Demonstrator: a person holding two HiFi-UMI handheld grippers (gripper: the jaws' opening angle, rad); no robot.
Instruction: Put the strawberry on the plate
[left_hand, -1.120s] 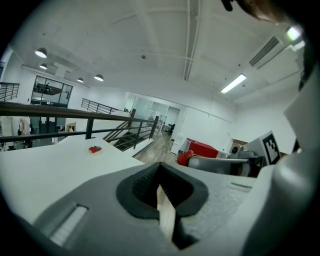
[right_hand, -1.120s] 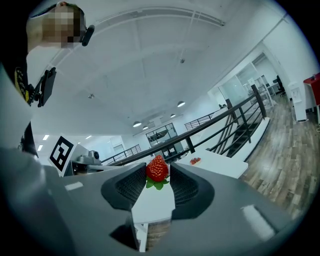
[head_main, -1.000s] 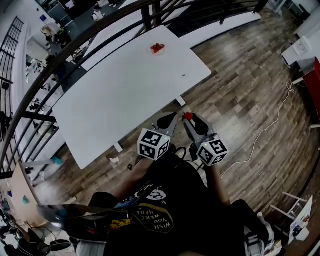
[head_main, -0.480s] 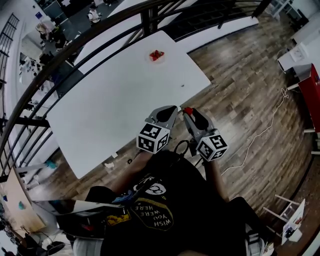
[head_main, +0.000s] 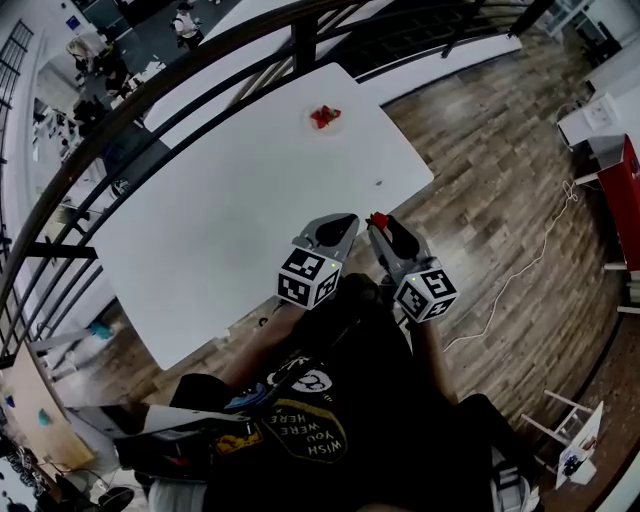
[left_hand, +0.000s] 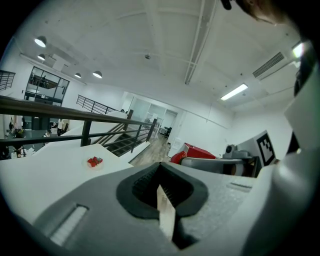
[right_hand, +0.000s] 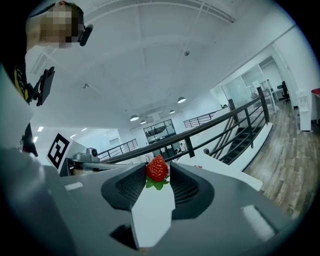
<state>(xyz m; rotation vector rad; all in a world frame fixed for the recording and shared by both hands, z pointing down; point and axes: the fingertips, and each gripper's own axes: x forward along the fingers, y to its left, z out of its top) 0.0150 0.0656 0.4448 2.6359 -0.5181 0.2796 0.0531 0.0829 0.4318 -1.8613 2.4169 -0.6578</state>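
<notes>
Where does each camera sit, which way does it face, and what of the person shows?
Head view: on the person's head, steeply down at the white table; torso, left gripper, right gripper show.
Left gripper view: on the left gripper, along its shut fingers toward the plate.
Right gripper view: on the right gripper, along fingers gripping the strawberry; the person's head shows.
Shared: head and left gripper views both show the plate.

The plate (head_main: 324, 119) is being borne on the table's (head_main: 230, 200) far corner. The strawberry (head_main: 378, 219) is being held at its five o'clock.
</notes>
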